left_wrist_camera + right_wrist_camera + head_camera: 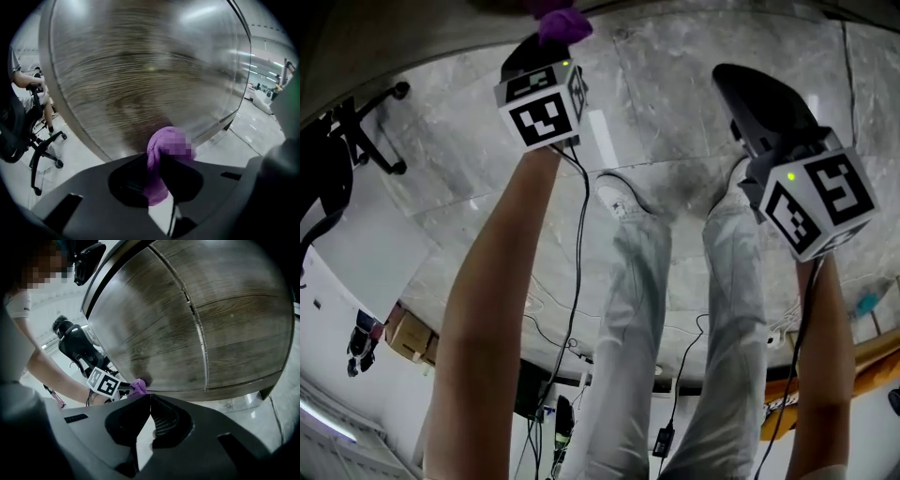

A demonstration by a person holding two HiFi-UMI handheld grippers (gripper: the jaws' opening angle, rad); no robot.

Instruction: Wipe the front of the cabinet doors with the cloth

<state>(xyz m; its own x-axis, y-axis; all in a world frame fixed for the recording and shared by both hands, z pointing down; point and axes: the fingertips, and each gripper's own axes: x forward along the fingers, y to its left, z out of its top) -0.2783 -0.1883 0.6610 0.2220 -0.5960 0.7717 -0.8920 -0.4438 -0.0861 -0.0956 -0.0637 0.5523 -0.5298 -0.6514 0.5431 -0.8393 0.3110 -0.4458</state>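
Observation:
A purple cloth is clamped in my left gripper and pressed against the dark wood cabinet door, which looks streaked with motion. From the head view the cloth bunches above the left gripper, at the top of the frame. The right gripper view shows the two wood doors with the cloth touching the lower part of the left one, beside the left gripper's marker cube. My right gripper is shut and empty, held back from the doors; it also shows in the head view.
A vertical seam divides the two doors. An office chair and a seated person stand left of the cabinet. Black cables trail over the marble floor by the person's legs. A cardboard box sits lower left.

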